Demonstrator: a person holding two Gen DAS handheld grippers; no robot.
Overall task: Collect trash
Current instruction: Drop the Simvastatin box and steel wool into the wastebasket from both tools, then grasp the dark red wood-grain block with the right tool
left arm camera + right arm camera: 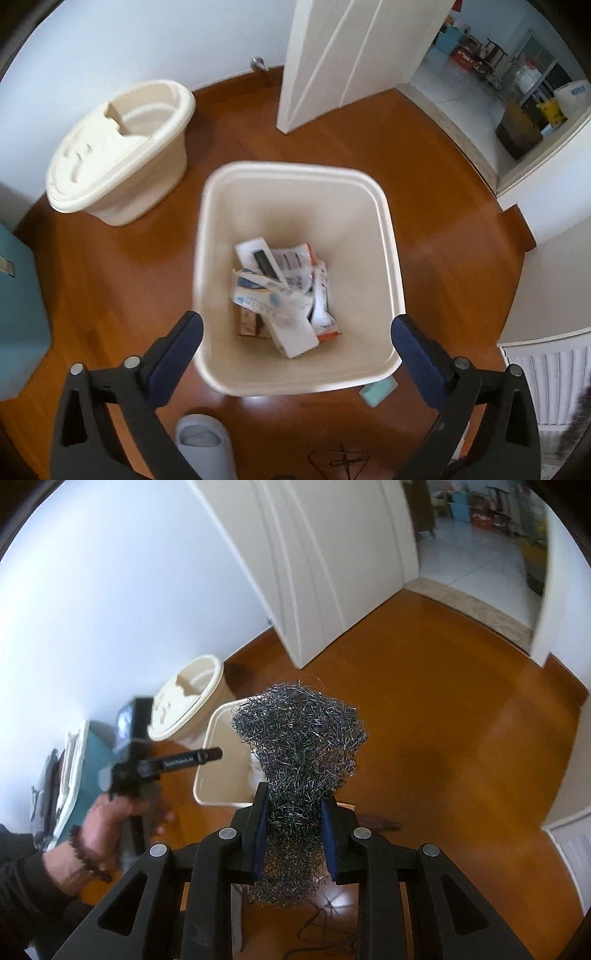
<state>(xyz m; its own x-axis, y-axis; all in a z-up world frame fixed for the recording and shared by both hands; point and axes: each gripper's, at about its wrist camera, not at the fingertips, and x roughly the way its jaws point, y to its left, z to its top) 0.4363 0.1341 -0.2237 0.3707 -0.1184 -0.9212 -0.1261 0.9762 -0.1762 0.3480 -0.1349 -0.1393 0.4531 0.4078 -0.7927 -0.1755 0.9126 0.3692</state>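
I see a glossy orange-brown wooden floor [424, 192]. On it stands the cream waste bin [295, 177]; a lidded cream bucket [122, 147] sits left of it, a small teal block [378, 389] touching its near corner.

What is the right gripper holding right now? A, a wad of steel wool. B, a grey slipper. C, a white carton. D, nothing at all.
A: in the right wrist view the right gripper has its blue pads pressed on a tangled wad of steel wool, held up in front of the cream waste bin.
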